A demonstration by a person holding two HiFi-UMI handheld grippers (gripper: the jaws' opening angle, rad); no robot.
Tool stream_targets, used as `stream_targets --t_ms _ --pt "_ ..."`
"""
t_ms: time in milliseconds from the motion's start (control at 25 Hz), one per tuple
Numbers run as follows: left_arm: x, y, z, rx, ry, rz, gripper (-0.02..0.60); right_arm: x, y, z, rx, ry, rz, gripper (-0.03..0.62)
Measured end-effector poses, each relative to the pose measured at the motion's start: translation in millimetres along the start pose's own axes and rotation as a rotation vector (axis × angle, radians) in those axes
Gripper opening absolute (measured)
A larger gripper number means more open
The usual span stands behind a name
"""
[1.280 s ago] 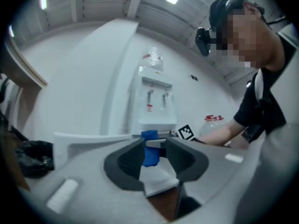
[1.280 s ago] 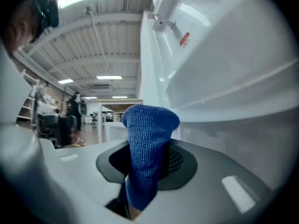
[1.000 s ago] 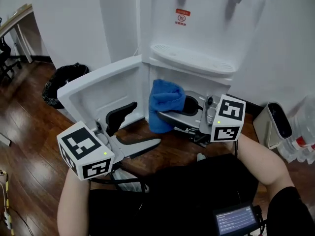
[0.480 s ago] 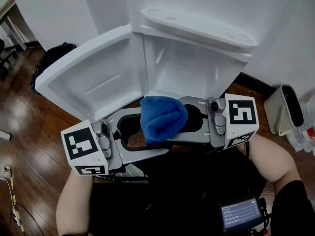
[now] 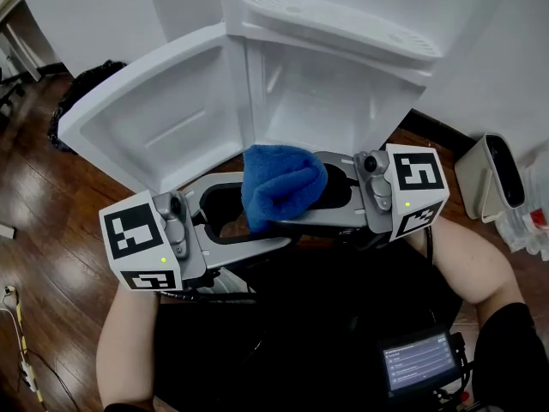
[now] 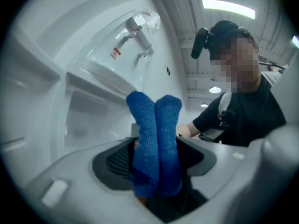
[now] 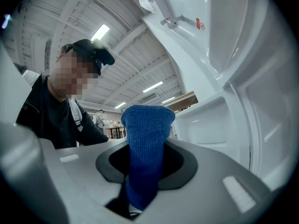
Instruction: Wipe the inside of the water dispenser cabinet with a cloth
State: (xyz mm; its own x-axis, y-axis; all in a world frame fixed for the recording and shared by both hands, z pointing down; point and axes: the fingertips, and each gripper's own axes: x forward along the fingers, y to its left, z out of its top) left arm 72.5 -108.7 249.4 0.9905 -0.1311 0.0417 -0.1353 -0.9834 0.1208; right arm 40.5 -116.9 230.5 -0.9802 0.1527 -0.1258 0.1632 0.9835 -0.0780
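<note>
Soft, light cloth (image 5: 281, 187) before the cabinet (image 5: 336, 101): right claw (image 7: 145, 171) pinches its folded middle; left claw (image 6: 154, 167) has just closed there too.

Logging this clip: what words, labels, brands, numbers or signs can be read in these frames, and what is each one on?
No text here is legible.
Red sticker on the front of the water dispenser: too small to read.
Small screen at the person's waist: lines of print, too small to read.
Marker cubes: black-and-white square patterns only, no words or numbers.
</note>
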Motion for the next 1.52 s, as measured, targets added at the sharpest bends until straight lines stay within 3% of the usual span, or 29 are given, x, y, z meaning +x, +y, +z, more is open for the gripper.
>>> stream_targets --t_ms 160,240,360,680,880,1040,1200,1320,1440,1520 --pt "5.1 -2.4 -15.7 0.009 0.079 -0.018 0.282 3.3 7.8 -5.5 -0.014 0.025 0.037 0.123" --pt "7.6 1.1 -16.4 0.033 0.081 0.015 0.267 3.6 6.5 -7.9 -0.028 0.034 0.023 0.123" --pt "8.3 8.7 -12.3 0.058 0.070 0.080 0.171 1.3 0.3 -5.5 -0.035 0.028 -0.008 0.123" --pt "9.0 21.6 -11.2 0.093 0.071 0.220 0.127 -6.3 -16.1 -3.9 -0.040 0.041 -0.115 0.161" --pt "8.9 36.3 -1.6 0.150 0.063 0.405 0.127 -27.6 -28.3 4.1 -0.121 0.112 -0.199 0.189" --pt "-2.1 68.5 6.2 0.154 0.007 0.590 0.126 -65.8 -43.2 25.5 -0.166 0.159 -0.375 0.181" --pt "12.0 117.4 2.3 0.147 0.046 0.798 0.127 -119.8 -19.5 69.5 -0.299 0.053 -0.540 0.129" --pt "47.2 158.5 3.4 0.162 0.034 0.893 0.127 -154.0 1.3 92.4 -0.431 -0.024 -0.640 0.110" --pt "78.0 214.6 9.0 0.163 -0.007 0.981 0.127 -166.9 -0.1 92.3 -0.508 -0.027 -0.683 0.101" --pt "74.5 261.1 10.2 0.114 -0.032 1.069 0.127 -157.3 -18.1 81.8 -0.518 0.004 -0.683 0.100"
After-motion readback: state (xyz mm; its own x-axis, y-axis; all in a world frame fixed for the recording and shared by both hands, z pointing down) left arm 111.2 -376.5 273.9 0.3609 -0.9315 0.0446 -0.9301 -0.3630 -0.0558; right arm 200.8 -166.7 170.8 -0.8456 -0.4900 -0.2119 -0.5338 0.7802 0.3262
